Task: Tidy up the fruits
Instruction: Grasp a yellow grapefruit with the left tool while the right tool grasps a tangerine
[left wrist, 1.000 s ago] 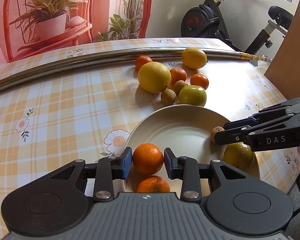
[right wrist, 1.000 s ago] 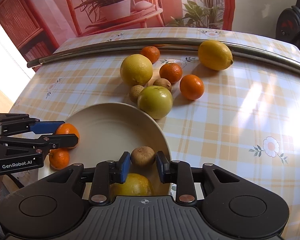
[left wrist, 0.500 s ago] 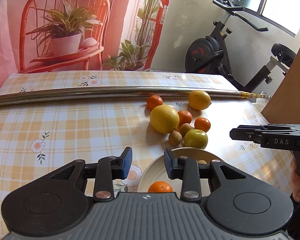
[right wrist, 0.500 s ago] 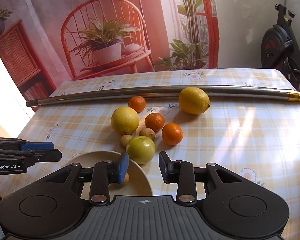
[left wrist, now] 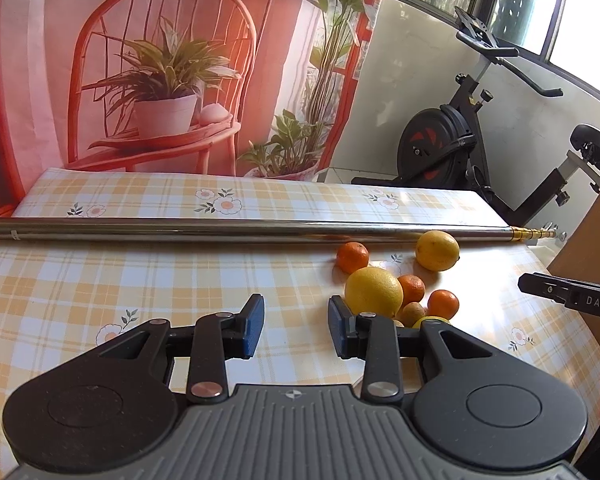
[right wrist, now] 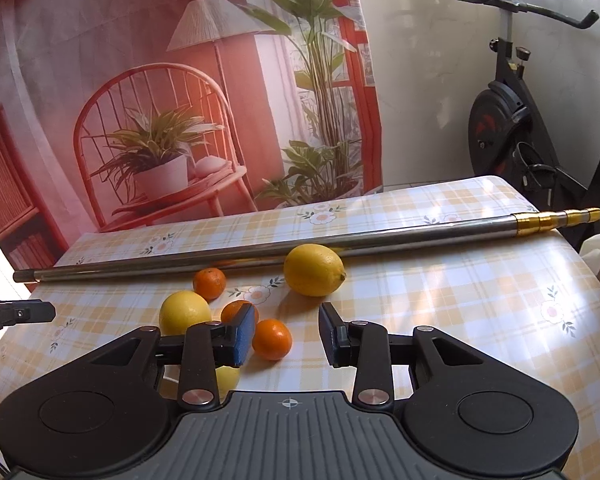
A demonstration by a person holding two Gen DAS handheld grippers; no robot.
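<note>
Loose fruit lies clustered on the checked tablecloth. In the left wrist view I see a big yellow citrus (left wrist: pixel 374 292), a lemon (left wrist: pixel 437 250), three oranges (left wrist: pixel 352 257) and a small brown fruit (left wrist: pixel 412 313). My left gripper (left wrist: pixel 296 316) hovers open and empty, left of the cluster. My right gripper (right wrist: pixel 287 320) is open too, with nothing between its pads, above an orange (right wrist: pixel 272 339) and just short of the lemon (right wrist: pixel 314 270). Each gripper shows edge-on in the other's view: right gripper (left wrist: pixel 526 282), left gripper (right wrist: pixel 48 312). The plate is hidden under the gripper bodies.
A long steel pole (left wrist: pixel 220 232) lies across the table behind the fruit, its brass end (right wrist: pixel 556 218) at the right. An exercise bike (left wrist: pixel 440 148) stands past the far right corner. A brown board (left wrist: pixel 588 240) rises at the right table edge.
Both grippers let go, the left of an orange, the right of a small brown fruit, over the plate. They rose and tilted up; the plate has dropped out of view.
</note>
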